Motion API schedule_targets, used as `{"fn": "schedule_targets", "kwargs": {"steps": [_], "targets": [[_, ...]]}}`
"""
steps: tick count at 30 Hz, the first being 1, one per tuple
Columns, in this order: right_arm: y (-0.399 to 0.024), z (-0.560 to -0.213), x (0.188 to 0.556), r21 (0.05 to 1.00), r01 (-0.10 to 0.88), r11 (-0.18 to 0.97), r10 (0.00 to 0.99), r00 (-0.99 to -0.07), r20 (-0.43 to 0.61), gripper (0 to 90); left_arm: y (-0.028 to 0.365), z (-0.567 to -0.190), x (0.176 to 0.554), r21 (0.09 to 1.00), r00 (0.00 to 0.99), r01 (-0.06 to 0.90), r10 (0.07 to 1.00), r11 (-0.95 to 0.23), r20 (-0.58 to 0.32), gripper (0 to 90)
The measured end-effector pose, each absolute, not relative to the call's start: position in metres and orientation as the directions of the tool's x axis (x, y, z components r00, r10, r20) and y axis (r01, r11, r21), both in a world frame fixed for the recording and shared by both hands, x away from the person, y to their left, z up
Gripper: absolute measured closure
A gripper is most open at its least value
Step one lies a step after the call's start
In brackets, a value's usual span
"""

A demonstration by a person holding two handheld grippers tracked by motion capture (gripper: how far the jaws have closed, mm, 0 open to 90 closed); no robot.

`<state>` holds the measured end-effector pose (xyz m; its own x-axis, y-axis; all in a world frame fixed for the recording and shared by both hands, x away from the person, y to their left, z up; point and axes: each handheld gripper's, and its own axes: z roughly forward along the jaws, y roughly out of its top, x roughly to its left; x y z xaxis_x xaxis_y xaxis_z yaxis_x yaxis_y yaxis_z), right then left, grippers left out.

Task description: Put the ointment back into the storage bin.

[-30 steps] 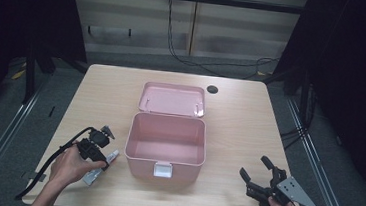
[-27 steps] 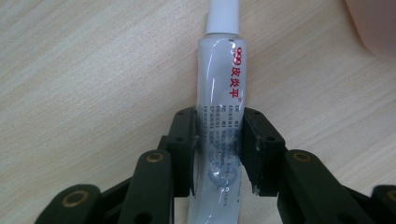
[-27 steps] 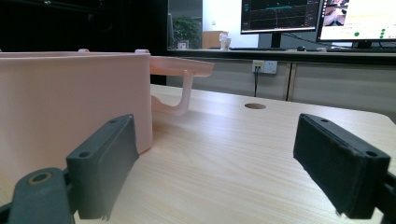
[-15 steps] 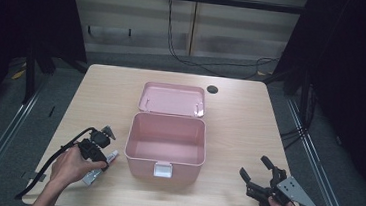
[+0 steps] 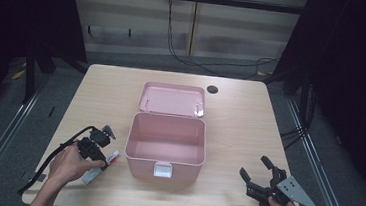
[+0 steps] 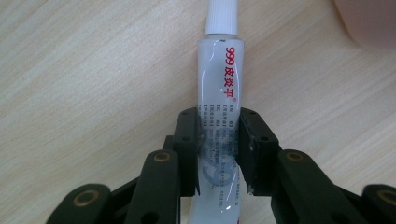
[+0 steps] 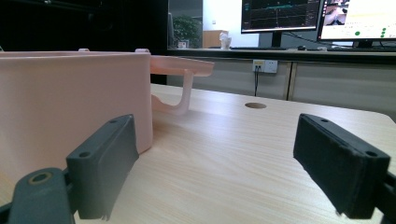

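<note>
Our left gripper's fingers (image 6: 252, 149) have just been closing and now clamp one white tube (image 6: 219, 107), lower left in the high view. Our right gripper (image 5: 260, 177), lower right, stands wide apart and empty. We count one pink box (image 5: 166, 144) at centre.

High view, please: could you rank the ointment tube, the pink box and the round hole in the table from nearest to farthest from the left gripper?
1. Ointment tube, clamped in the left gripper.
2. Pink box, just beside it, mid-table.
3. Round hole, at the table's far edge.
</note>
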<state>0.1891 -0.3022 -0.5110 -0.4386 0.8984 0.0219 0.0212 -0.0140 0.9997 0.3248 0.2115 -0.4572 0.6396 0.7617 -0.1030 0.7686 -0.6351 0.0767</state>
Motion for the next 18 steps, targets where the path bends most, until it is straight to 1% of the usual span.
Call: {"fn": "schedule_targets", "kwargs": {"steps": [12, 18], "targets": [[-0.302, -0.511, 0.189, 1.000, 0.021, -0.014, 0.899, -0.438, 0.022, 12.8, 0.215, -0.451, 0.324, 0.089, 0.642, 0.767, 0.759, -0.636, -0.111, 70.9], [-0.302, -0.511, 0.189, 1.000, 0.022, -0.015, 0.899, -0.438, 0.022, 12.8, 0.222, -0.444, 0.324, 0.117, 0.623, 0.782, 0.773, -0.613, -0.119, 71.0]]}}
